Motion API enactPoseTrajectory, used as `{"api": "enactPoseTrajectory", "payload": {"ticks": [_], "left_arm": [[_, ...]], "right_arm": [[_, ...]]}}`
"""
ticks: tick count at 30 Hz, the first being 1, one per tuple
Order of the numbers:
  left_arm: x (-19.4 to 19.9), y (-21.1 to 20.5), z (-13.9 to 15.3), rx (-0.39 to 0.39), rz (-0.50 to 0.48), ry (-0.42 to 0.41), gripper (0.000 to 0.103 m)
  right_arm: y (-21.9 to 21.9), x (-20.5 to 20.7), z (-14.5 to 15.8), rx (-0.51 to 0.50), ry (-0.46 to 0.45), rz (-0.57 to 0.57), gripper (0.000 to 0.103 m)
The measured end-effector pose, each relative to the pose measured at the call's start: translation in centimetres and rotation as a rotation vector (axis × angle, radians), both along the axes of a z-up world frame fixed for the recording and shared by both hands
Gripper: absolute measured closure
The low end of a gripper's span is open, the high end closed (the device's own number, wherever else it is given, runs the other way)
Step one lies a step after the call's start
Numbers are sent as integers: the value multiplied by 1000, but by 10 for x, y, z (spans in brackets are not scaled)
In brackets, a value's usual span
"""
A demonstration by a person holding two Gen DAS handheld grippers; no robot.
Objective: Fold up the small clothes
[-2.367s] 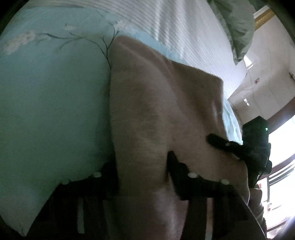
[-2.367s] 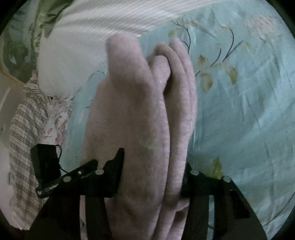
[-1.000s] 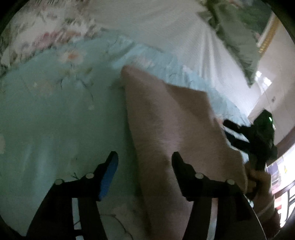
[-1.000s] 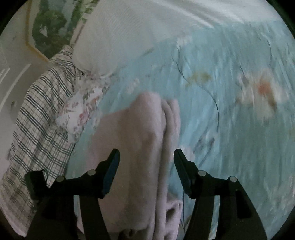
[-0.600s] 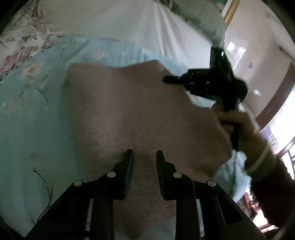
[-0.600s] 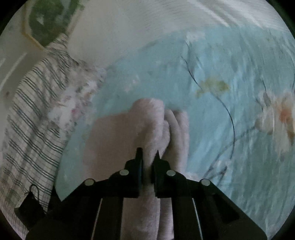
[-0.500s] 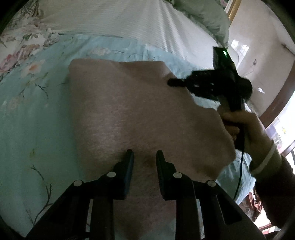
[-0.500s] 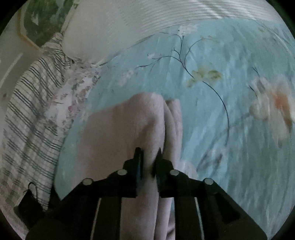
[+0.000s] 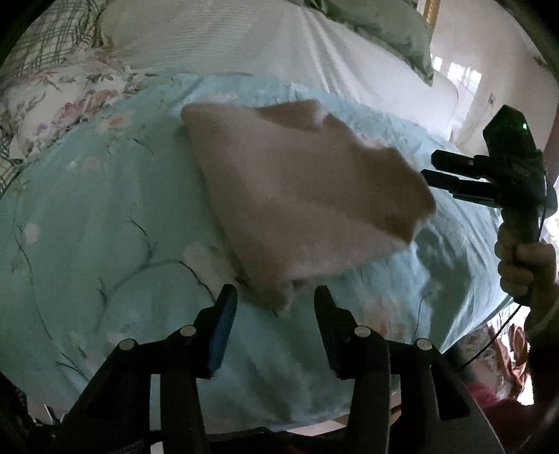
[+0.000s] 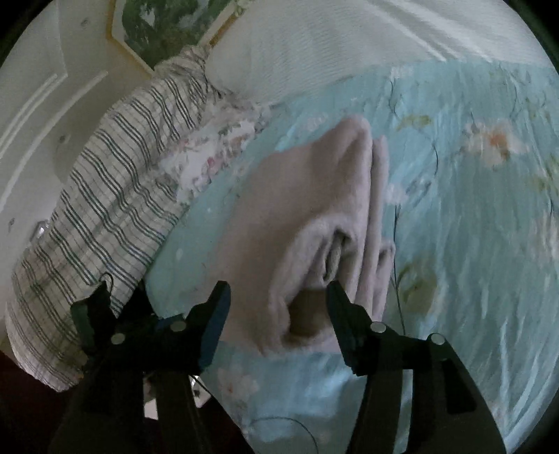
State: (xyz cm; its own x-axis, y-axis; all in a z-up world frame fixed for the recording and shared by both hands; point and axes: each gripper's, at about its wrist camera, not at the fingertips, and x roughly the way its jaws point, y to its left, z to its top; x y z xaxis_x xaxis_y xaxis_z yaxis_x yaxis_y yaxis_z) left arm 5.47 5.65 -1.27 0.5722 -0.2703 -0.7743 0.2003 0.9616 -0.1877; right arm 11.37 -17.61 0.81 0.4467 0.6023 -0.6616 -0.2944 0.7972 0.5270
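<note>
Both grippers have just been opening and back off the garment (image 9: 300,206), nothing between their jaws. Left gripper (image 9: 274,314) and right gripper (image 10: 277,310) stand half-wide. Folded in layers, it lies mid-frame on the bedspread (image 9: 87,227); folding looks nearly done, perhaps tidying left.

A home bedroom: a bed with floral bedspread (image 9: 104,209), pillows (image 10: 349,38) and framed picture (image 10: 167,24).

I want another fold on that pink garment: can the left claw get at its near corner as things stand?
Probably yes. The left claw is open, its jaws having just been opening, and the pink garment has its near corner lying just ahead of the fingertips on the blue bedspread, nothing between them.
</note>
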Motion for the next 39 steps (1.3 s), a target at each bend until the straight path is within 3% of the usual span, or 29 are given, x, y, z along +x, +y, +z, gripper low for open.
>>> {"api": "enactPoseTrajectory", "payload": {"ticks": [5,6,7,9,11,13,15,19,21,23,25,27,30,34,37,39], "left_arm": [[15,-14,-11,97,56,-15,56],[18,-12,-11,84,71,-9,56],[22,-7,-10,56,92,-4,56],[23,-2,-9,56,132,-13,65],[25,2,-10,57,149,-1,80],[21,1,-8,52,151,-1,87],[18,-5,-6,69,154,-9,90],[18,-23,-10,131,139,-1,92],[16,-31,-15,188,126,-4,92],[12,-32,-16,207,112,-8,91],[12,-24,-18,179,98,12,91],[11,-18,-17,156,78,31,89],[1,-7,-6,123,42,34,90],[-9,2,23,-15,-17,-34,90],[2,-11,38,-76,-83,-89,89],[13,-21,41,-74,-106,-102,89]], "right_arm": [[14,3,-16,-54,24,20,45],[18,4,-16,-63,23,25,52],[22,6,-17,-70,22,35,70],[29,10,-18,-84,35,55,94],[29,8,-5,-105,-16,30,94],[22,0,22,-75,-115,10,94],[16,-2,33,-129,-146,-4,94],[11,7,-9,-311,-51,-7,94],[5,8,-39,-310,21,-23,93],[-2,5,-47,-281,42,-54,90],[-11,2,-44,-236,52,-94,73],[-17,-2,-37,-243,56,-125,67],[-26,-11,-13,-205,29,-165,67],[-25,-13,28,-57,-75,-189,67],[5,7,27,34,-72,-116,67],[21,23,17,-23,-61,-121,67]]}}
